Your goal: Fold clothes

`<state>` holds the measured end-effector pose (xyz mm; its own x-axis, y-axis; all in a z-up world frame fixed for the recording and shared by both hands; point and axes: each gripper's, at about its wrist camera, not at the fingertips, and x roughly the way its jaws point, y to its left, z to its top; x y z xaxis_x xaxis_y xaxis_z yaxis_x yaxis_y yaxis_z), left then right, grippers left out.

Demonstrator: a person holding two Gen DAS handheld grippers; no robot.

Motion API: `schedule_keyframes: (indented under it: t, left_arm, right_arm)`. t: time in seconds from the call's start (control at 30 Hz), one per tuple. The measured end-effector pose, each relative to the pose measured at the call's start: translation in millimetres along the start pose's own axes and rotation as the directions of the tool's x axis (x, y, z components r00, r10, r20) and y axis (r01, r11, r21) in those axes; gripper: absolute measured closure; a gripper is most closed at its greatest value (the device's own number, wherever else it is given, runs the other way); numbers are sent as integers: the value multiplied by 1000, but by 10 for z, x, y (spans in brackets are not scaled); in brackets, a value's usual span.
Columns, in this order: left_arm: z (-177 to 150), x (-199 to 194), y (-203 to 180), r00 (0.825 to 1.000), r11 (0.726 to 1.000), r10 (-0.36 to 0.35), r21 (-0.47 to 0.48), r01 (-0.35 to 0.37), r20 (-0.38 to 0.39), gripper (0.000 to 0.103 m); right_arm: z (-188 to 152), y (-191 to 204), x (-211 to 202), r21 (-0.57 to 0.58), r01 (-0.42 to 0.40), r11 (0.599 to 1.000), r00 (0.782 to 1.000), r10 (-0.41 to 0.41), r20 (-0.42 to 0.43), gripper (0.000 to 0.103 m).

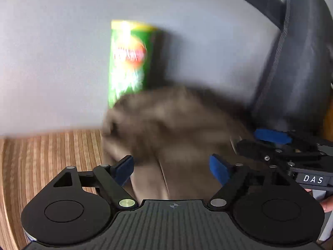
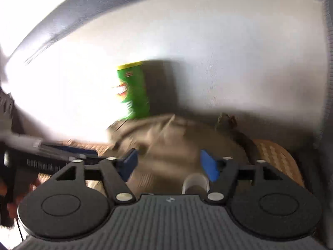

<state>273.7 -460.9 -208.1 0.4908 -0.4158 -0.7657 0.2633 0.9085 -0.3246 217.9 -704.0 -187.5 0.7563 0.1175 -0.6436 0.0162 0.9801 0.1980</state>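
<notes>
Lying between both grippers' spread jaws: brown garment [image 1: 166,129].

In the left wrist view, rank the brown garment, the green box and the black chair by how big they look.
1. brown garment
2. black chair, partly cut off
3. green box
Blur and camera nearness make the top two uncertain.

Black left claw [image 1: 171,167], right claw [image 2: 168,164]; blue pads, silver rivets.

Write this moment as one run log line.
left gripper: open | right gripper: open | brown cloth: on table, blurred | green box: behind cloth
</notes>
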Motion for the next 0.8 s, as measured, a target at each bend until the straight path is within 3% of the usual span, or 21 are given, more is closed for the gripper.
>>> schedule_keyframes:
  t: [0.03, 0.1, 0.2, 0.27, 0.3, 0.4, 0.57, 0.8]
  left_arm:
    - [-151, 100, -7, 999, 1000, 9, -5, -9, -34, 16]
    - [-388, 291, 23, 997, 999, 35, -35, -38, -69, 11]
    - [-470, 342, 124, 997, 989, 29, -141, -39, -73, 9]
    - [-495, 134, -1, 999, 994, 31, -106, -36, -44, 13]
    - [-513, 16, -78, 999, 996, 32, -77, -34, -26, 13]
    - [-733, -217, -318, 999, 998, 49, 46, -49, 2, 14]
    - [-954, -95, -165, 996, 996, 64, -64, -67, -55, 17]
    - [-1128, 22, -147, 996, 995, 89, -40, -89, -2, 17]
  right_arm:
    - [-77, 22, -118, 7, 4, 1000, 1000, -4, 2, 26]
    - [-330, 40, 14, 15, 33, 999, 996, -32, -84, 25]
    - [-611, 80, 115, -21, 63, 998, 997, -64, -48, 22]
    - [-595, 94, 38, -18, 65, 998, 997, -66, -40, 25]
    - [-570, 100, -45, -4, 63, 998, 997, -64, -37, 33]
    - [-664, 162, -467, 22, 74, 997, 997, -75, 33, 32]
    - [-1032, 250, -486, -36, 102, 994, 995, -102, 15, 25]
    - [-1164, 249, -330, -97, 102, 990, 994, -99, 33, 22]
